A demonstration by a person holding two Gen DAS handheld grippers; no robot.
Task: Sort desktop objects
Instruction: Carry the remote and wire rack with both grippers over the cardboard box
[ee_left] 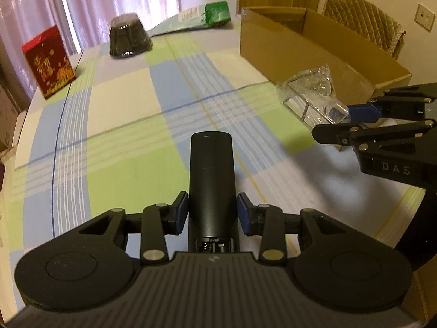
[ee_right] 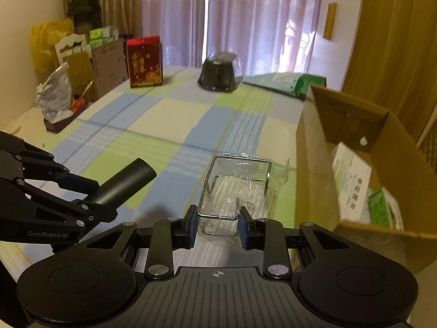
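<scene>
While my left claw clamps a black cylinder between its blue pads, the tube juts forward above the checked tablecloth of the table. My right claw closes on a clear plastic-wrapped packet with a metal wire frame, just beside the open cardboard box. Inside that box lie a white carton with small dark marks I cannot read and a green-printed packet. From the left wrist view, my right claw's body reads "DAS"; from the right wrist view, my left one reads "GenRobot.AI". Far along the table stand a red box with gold characters too blurred to read, a black domed container and a green-and-white bag.
</scene>
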